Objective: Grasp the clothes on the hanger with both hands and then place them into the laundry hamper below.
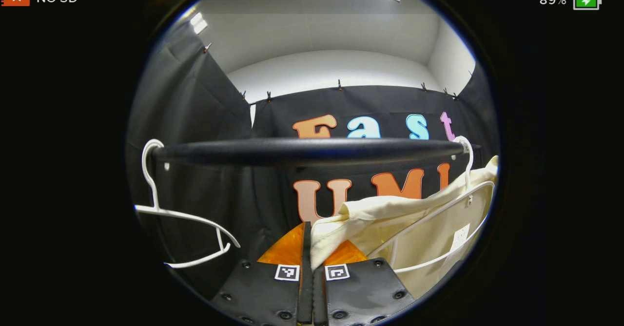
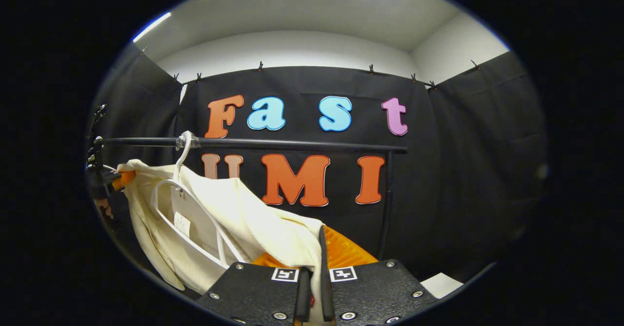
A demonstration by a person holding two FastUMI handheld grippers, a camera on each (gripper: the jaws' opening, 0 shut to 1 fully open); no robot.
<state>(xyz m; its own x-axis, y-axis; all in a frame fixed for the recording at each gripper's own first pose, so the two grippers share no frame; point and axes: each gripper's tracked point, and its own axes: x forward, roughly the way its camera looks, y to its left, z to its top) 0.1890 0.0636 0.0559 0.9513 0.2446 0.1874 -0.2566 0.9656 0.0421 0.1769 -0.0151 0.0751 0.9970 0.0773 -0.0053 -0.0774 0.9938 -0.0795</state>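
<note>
A cream garment (image 1: 419, 219) hangs on a white hanger (image 1: 468, 189) hooked over the black rail (image 1: 302, 150), at the right in the left gripper view. My left gripper (image 1: 312, 240) is shut on a fold of the garment's edge, just below the rail. In the right gripper view the same cream garment (image 2: 229, 209) drapes over its white hanger (image 2: 170, 189) at the left. One corner runs down between the fingers of my right gripper (image 2: 318, 253), which is shut on it. My left gripper (image 2: 105, 180) shows at the far left edge there, holding the other side.
An empty white hanger (image 1: 161, 209) hangs at the left end of the rail. The rail (image 2: 292, 144) ends at a black upright post (image 2: 387, 204) on the right. Black cloth walls stand close behind. A pale patch of floor (image 2: 441, 284) shows low at the right.
</note>
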